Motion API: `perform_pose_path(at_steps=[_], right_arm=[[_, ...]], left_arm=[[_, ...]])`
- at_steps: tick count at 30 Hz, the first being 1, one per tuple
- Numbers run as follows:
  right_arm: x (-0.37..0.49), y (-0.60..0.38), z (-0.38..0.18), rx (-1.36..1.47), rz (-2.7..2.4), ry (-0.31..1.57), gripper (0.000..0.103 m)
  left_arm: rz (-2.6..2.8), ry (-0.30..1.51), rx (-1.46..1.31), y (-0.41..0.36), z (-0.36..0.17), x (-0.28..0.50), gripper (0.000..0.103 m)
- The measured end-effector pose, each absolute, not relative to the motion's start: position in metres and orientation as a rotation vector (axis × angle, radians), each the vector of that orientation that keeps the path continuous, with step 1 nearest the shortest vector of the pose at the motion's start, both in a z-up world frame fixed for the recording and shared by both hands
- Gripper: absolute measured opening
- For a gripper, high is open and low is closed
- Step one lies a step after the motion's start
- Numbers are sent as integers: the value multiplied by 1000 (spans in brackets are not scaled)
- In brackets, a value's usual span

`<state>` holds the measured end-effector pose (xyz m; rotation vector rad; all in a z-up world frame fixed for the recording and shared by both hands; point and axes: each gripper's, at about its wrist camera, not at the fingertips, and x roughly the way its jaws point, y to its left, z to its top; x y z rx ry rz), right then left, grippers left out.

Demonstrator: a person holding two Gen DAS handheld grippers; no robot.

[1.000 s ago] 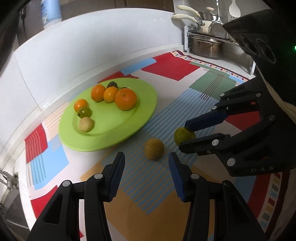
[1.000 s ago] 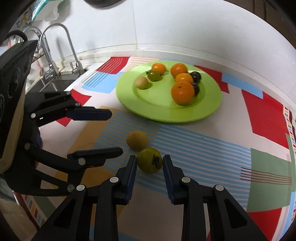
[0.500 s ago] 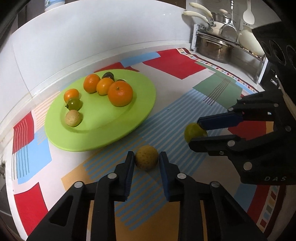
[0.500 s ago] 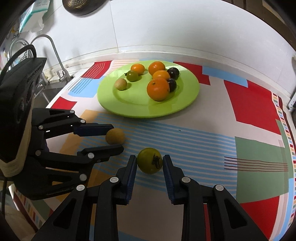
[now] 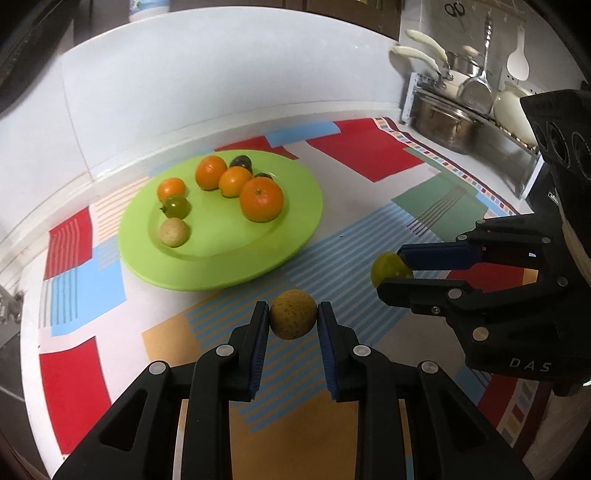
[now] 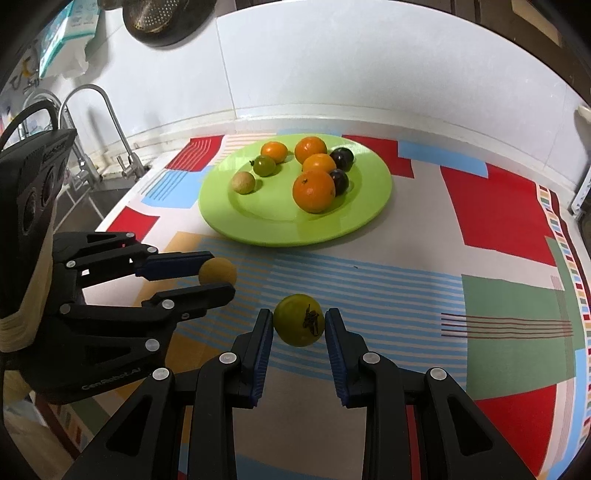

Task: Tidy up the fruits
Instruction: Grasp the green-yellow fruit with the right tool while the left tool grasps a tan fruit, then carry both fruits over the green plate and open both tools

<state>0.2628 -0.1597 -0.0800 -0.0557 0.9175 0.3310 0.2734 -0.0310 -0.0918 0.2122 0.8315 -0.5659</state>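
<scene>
The letters "DAS" stood in pale print on the black plastic body of the right gripper (image 5: 393, 277), seen from the left wrist. "CenRobot.AI" ran along the black plastic body of the left gripper (image 6: 218, 275), seen from the right wrist. Print on the blue-and-white packet (image 6: 64, 31) up on the wall was too blurred to read.

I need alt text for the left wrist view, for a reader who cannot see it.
The left tongs grip a tan round fruit above a colourful mat. To the right, the right tongs hold a yellow-green fruit; behind, a green plate carries oranges and smaller fruits.
</scene>
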Motion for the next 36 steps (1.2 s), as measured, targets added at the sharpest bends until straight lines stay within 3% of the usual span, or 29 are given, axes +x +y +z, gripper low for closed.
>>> perform_pose_path(at_steps=[36], right_arm=[[249,-144,0,-50,358,646,30]], left_arm=[[-364,613,106,4,-12,254,27]])
